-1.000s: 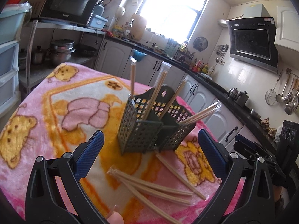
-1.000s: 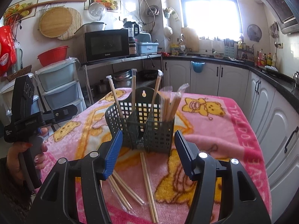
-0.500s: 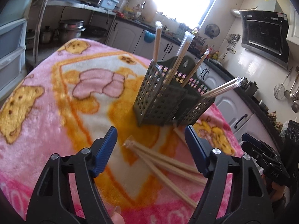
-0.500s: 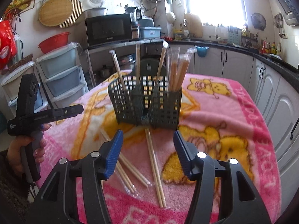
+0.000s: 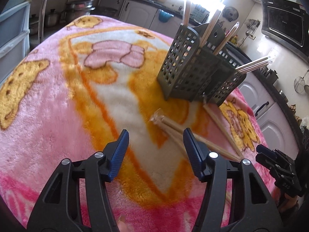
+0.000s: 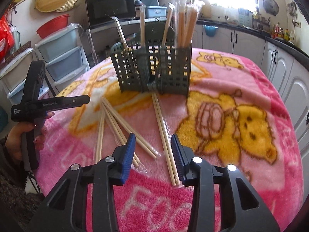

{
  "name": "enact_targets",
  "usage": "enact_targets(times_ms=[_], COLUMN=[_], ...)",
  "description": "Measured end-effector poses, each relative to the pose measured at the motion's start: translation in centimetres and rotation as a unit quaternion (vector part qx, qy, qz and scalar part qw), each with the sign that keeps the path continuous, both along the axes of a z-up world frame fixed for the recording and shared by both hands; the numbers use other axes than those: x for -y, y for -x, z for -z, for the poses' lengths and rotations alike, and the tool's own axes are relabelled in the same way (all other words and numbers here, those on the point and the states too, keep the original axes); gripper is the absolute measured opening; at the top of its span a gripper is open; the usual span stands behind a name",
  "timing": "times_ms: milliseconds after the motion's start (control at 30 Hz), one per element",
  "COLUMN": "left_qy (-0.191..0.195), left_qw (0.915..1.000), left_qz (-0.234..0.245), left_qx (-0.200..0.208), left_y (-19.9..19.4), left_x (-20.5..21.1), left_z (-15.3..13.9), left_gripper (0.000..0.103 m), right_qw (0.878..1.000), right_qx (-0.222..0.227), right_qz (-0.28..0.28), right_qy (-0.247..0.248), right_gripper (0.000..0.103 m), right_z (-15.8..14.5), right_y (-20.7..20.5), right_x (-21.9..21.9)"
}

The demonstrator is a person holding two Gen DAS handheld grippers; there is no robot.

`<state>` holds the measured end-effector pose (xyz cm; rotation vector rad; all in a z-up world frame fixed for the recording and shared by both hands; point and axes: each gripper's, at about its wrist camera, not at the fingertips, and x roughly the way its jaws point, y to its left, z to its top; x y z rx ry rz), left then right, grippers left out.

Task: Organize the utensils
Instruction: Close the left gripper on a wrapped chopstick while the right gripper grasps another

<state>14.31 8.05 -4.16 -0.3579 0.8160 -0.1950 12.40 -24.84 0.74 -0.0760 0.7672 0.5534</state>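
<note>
A dark green perforated utensil holder [image 5: 195, 73] [image 6: 154, 71] stands on the pink blanket-covered table with several wrapped chopstick pairs upright in it. More wrapped chopsticks [image 5: 173, 129] [image 6: 119, 123] lie flat in front of it. One pair [image 6: 164, 135] lies between my right gripper's fingers. My left gripper [image 5: 155, 145] is open and empty just above the loose chopsticks' near ends. My right gripper [image 6: 152, 148] is open and empty, low over the table. The left gripper also shows in the right wrist view [image 6: 77, 100].
The table is covered by a pink and orange bear blanket [image 5: 58, 96]. Plastic drawers [image 6: 61, 52] and a microwave [image 6: 110, 9] stand to the left. White cabinets [image 6: 280, 61] and a black counter run along the right. The table edge is near.
Both grippers have moved down and closer to the loose chopsticks. Both jaws have narrowed somewhat but stay open. The left view has tilted down toward the blanket.
</note>
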Motion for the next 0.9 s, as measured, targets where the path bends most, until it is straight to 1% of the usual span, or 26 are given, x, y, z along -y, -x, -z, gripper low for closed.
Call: enact_targets(times_ms=[67,167,200,267,367,533,667,900], left_qy=[0.004,0.02,0.027,0.042,0.053,0.077,0.085,0.104], left_qw=[0.9999,0.9996,0.9994,0.9987,0.998,0.996,0.9952,0.9932], left_qz=[0.001,-0.001,-0.002,-0.002,-0.003,-0.004,-0.006,-0.005], left_qx=[-0.009,-0.02,-0.022,-0.028,-0.033,-0.045,-0.047,-0.052], left_y=[-0.3,-0.9,-1.1,-1.4,-2.1,-3.0,-3.4,-4.1], left_x=[-0.2,-0.7,-0.8,-1.2,-1.5,-1.9,-2.0,-2.3], left_z=[0.4,0.9,1.0,1.1,1.3,1.7,1.7,1.9], left_gripper=[0.044,0.034,0.033,0.025,0.017,0.012,0.012,0.012], right_qw=[1.0,1.0,1.0,1.0,1.0,1.0,1.0,1.0], right_qx=[-0.005,-0.011,-0.012,-0.013,-0.014,-0.014,-0.017,-0.027], right_qz=[0.001,0.001,0.001,0.001,0.001,0.002,-0.001,0.007], right_qy=[0.003,0.002,0.002,0.001,0.0,0.008,0.014,0.012], right_gripper=[0.034,0.033,0.033,0.033,0.033,0.033,0.03,0.03], right_z=[0.4,0.9,0.9,0.9,1.0,1.2,1.4,2.0], right_y=[0.0,0.1,0.1,0.1,0.1,0.0,-0.2,-0.6], right_x=[0.0,0.0,0.0,-0.1,0.0,-0.1,-0.2,-0.1])
